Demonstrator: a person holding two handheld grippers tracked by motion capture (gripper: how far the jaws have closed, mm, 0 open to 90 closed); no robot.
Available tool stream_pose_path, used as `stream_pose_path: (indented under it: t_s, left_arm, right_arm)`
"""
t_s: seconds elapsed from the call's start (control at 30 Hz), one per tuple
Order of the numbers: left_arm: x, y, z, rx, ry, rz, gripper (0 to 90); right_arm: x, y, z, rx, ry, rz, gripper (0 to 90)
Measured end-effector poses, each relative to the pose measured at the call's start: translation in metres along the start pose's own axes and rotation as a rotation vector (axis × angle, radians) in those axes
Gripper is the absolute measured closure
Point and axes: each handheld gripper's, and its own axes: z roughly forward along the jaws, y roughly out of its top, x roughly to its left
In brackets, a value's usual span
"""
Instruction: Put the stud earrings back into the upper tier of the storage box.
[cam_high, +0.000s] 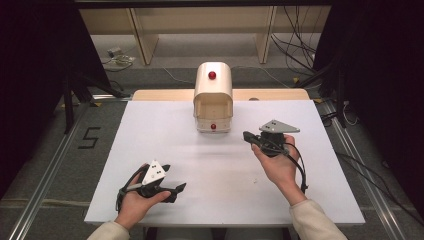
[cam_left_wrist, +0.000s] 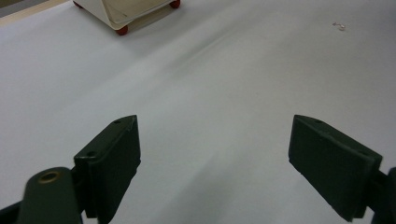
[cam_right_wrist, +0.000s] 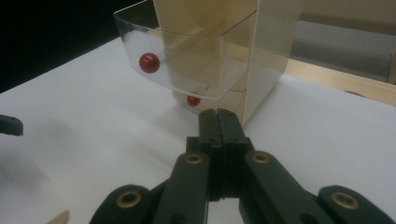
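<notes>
bread box with its clear lid up could slide if the right gripper, jaws together, bumps it, while the left gripper waits with jaws apart.

white table sheet, floor cables, wooden shelf legs

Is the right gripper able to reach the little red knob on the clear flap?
Probably yes. The right gripper, jaws shut, points at the cream box, and only bare white table lies between it and the red knob on the clear flap.
</notes>
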Motion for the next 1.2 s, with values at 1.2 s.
stream_pose_path:
  t_s: [1.2]
  left_arm:
    - [-0.0004,0.0003,-0.0003,-0.001,-0.002,0.001,16.5]
  right_arm:
    - [0.0043,0.0062,0.0045,-0.023,0.005,-0.008,90.0]
